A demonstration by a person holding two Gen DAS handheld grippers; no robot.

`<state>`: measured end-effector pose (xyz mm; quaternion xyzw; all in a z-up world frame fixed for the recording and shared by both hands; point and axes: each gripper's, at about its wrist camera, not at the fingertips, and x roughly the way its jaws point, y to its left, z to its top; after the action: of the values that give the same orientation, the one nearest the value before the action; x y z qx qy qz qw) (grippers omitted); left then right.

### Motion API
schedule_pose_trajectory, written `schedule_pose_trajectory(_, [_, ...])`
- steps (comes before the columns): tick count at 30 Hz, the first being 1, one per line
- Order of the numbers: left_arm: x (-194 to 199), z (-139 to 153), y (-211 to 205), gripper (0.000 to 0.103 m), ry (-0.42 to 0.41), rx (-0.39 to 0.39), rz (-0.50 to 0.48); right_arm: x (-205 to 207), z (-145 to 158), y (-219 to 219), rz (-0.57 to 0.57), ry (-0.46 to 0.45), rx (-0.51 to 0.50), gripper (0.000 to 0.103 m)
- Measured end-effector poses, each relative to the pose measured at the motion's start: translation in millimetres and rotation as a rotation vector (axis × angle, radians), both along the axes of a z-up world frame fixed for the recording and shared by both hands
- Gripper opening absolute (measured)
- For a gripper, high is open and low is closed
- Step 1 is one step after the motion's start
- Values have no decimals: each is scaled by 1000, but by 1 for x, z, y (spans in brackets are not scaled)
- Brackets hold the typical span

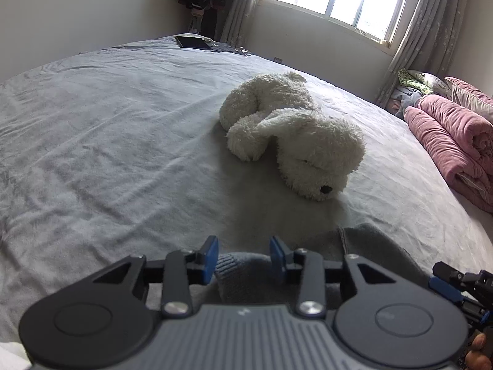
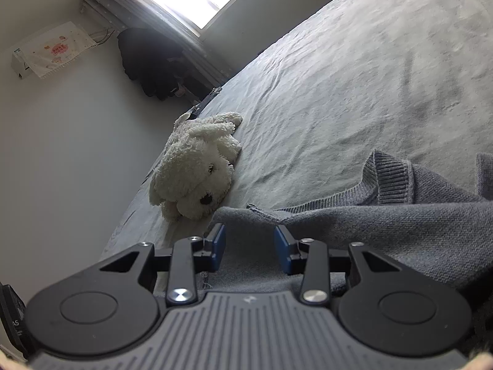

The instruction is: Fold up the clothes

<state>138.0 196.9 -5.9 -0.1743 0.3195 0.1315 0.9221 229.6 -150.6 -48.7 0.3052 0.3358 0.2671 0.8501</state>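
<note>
Left gripper (image 1: 244, 257): jaws parted, pads clear of the grey sweater (image 1: 243, 277) cuff lying between them. Right gripper (image 2: 249, 246): jaws parted over sweater fabric, nothing clamped. Sweater is spread on the bed (image 1: 107, 129); plush dog (image 1: 292, 135) is seen just beyond.

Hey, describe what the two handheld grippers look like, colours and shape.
Both look identical. The left gripper and right gripper each have a grey ribbed body with a small pale logo, two black rounded housings with circular recesses, black linkage arms with silver pivot screws, and short black fingers faced with blue pads. No cables or sleeves are visible.
</note>
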Motion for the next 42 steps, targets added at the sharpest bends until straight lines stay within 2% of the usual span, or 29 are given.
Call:
schedule_pose_trajectory(4, [20, -8, 4, 39, 8, 0, 10, -1, 0, 0, -11, -5, -15, 41])
schedule_pose_trajectory(8, [19, -27, 4, 39, 27, 66, 46, -3, 2, 2, -33, -36, -61, 41])
schedule_pose_trajectory(13, [16, -34, 0, 39, -13, 45, 30, -5, 4, 8, -62, -79, -155, 42])
schedule_pose_trajectory(17, [12, -21, -14, 41, -83, 34, -51, -10, 16, -1, -117, -99, -228, 42])
schedule_pose_trajectory(21, [17, -19, -35, 43, -120, -21, -179, -21, 37, -28, -208, -136, -262, 46])
schedule_pose_trajectory(24, [21, -27, -49, 43, -130, -43, -250, -22, 44, -44, -298, -144, -356, 50])
schedule_pose_trajectory(26, [25, -35, -57, 43, -135, -39, -275, -13, 42, -49, -320, -125, -432, 50])
schedule_pose_trajectory(30, [33, -48, -62, 43, -91, -27, -283, 13, 26, -39, -230, -113, -584, 50])
schedule_pose_trajectory(34, [38, -55, -64, 43, -54, 0, -281, 29, 6, -27, -127, -79, -620, 50])
schedule_pose_trajectory(36, [37, -56, -66, 43, -52, 14, -283, 34, -4, -20, -81, -55, -628, 39])
schedule_pose_trajectory(37, [37, -56, -66, 43, -50, 22, -285, 34, -7, -16, -68, -52, -638, 22])
schedule_pose_trajectory(38, [37, -57, -67, 43, -48, 32, -285, 33, -8, -12, -70, -66, -660, 13])
schedule_pose_trajectory(42, [36, -57, -67, 43, -48, 40, -286, 33, 5, -8, -165, -131, -727, 9])
